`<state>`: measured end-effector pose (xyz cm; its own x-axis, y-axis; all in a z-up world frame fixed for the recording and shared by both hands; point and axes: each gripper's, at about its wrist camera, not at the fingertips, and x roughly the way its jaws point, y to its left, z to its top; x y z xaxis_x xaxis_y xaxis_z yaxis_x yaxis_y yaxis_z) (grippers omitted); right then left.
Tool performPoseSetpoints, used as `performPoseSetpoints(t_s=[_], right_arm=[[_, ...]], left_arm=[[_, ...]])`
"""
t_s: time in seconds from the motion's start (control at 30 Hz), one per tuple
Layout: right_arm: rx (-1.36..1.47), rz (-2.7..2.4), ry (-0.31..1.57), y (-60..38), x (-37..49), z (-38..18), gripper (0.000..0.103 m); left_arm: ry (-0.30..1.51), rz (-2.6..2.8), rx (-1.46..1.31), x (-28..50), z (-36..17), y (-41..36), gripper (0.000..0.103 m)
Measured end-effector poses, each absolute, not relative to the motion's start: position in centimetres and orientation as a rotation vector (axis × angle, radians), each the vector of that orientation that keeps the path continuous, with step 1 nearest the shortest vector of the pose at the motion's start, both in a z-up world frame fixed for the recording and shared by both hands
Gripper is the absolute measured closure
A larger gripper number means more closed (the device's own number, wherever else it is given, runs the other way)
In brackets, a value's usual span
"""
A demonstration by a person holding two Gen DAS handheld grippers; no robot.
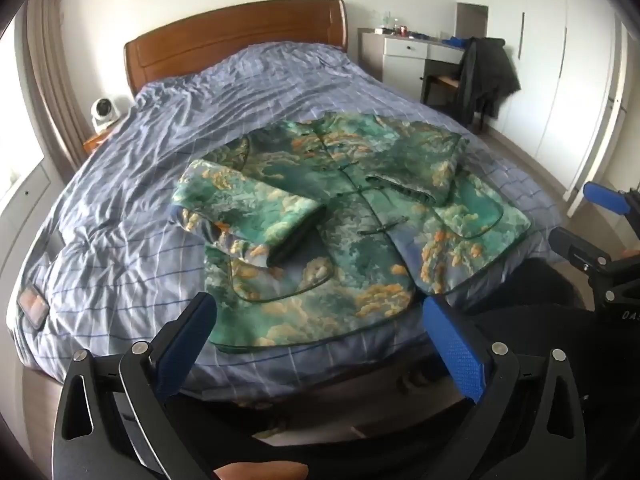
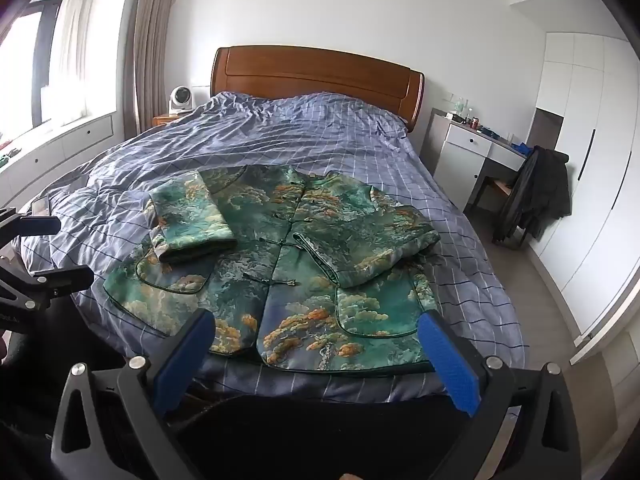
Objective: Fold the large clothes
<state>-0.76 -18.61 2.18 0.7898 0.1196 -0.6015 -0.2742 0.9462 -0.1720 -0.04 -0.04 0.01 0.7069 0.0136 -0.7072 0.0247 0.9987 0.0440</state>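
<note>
Green brocade jacket (image 1: 352,216), cloud-and-tree pattern in orange and pale teal, spread front-up near the foot of the bed (image 1: 168,128) on the blue checked duvet. Fastened down the middle by knot buttons. 2 sleeves folded inward across the chest, cuffs pointing toward the centre.

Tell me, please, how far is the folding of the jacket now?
Done: the jacket lies flat and buttoned on the bed, both sleeves folded in over the front. In hand: nothing; the left gripper and the right gripper are open near the hem, gripping no cloth. Left: folding the body, likely hem toward collar.
</note>
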Motion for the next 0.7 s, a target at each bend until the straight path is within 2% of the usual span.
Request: performPoseSetpoints(t_s=[0.7], right_arm=[[-0.258,0.213,0.623,-18.40,-0.57,2.01,0.000]], left_arm=[[0.787,0.008,0.040,0.11,0.06,0.39,0.001]])
